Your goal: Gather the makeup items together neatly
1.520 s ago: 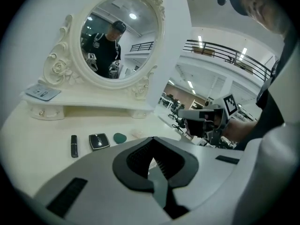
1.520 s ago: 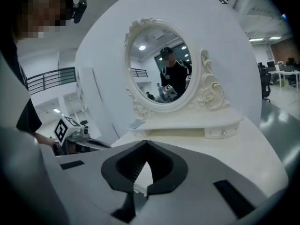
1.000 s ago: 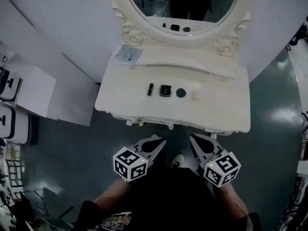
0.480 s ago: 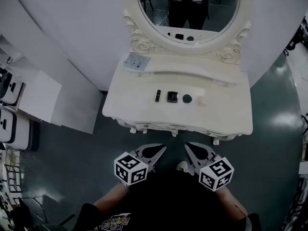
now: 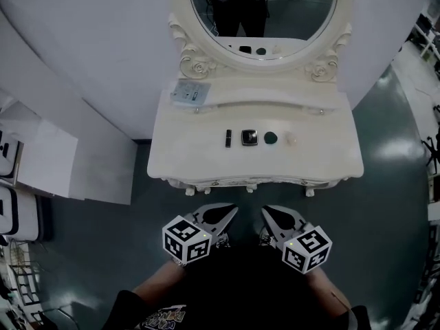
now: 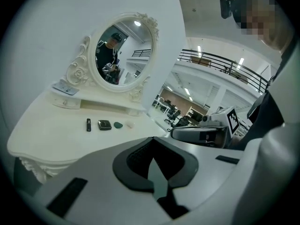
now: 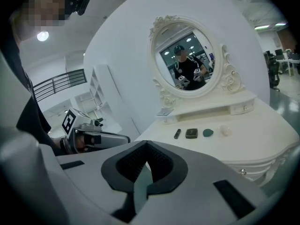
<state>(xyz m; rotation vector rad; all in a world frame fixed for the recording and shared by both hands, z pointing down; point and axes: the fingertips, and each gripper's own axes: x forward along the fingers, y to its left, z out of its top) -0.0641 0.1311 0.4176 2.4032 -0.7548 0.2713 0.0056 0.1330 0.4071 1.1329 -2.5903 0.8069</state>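
The left tongs (image 5: 230, 212) and right tongs (image 5: 267, 212) are both closed and empty. They hang side by side over the floor (image 5: 96, 239), short of the tabletop (image 5: 192, 153). On the tabletop, a black tube (image 5: 228, 139), compact (image 5: 249, 137), green piece (image 5: 271, 138) and pale piece (image 5: 291, 139) lie in a row, just apart.

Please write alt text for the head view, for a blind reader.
Seen from above, a person holds the left gripper and right gripper, both shut, before a cream dressing table with an oval mirror. A black tube, square compact, green piece and pale piece lie in a row on it.
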